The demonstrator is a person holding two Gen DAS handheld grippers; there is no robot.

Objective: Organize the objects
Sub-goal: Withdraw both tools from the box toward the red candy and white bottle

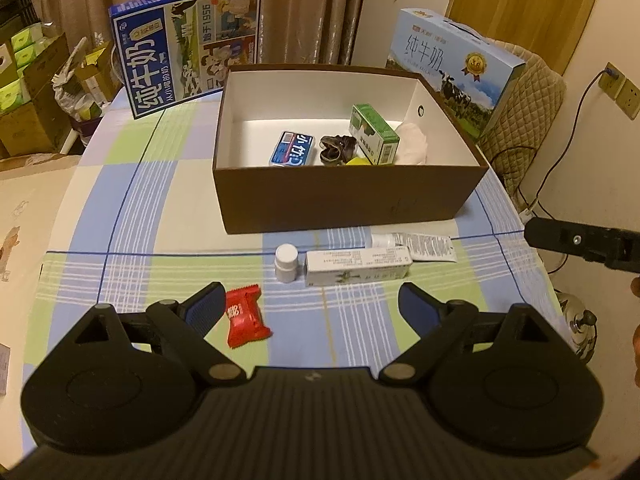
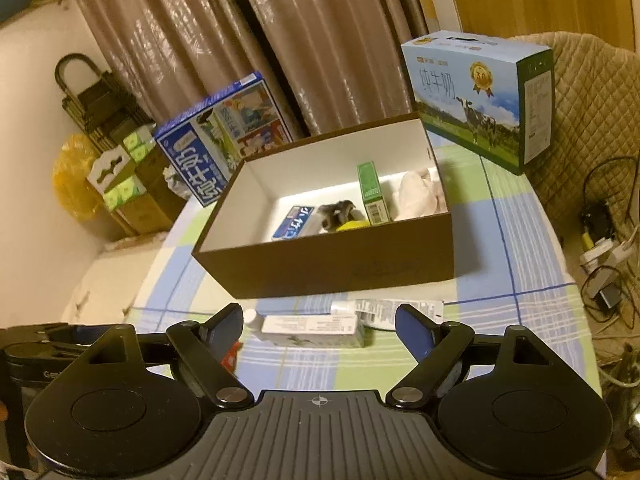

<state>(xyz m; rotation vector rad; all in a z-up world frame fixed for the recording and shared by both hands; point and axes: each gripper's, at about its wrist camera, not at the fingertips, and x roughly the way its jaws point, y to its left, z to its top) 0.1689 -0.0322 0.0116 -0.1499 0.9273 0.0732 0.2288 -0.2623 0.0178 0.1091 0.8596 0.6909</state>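
A brown open box (image 1: 344, 200) (image 2: 332, 268) stands mid-table and holds a blue tin (image 1: 291, 149), a green carton (image 1: 374, 134), a dark bundle (image 1: 337, 149), something yellow and crumpled white paper (image 1: 412, 142). In front of it lie a white pill bottle (image 1: 286, 263), a long pale carton (image 1: 357, 269) (image 2: 312, 330) and a white tube (image 1: 416, 245). A red candy wrapper (image 1: 245, 315) lies by the left finger of my left gripper (image 1: 312, 306), which is open and empty. My right gripper (image 2: 320, 330) is open above the pale carton, touching nothing.
A checked cloth (image 1: 160, 208) covers the table. A dark blue milk carton (image 1: 188, 46) leans at the back left, a light blue one (image 1: 456, 68) stands at the back right. Curtains hang behind. Cardboard boxes fill the left floor; cables and a wall socket (image 1: 624, 94) lie right.
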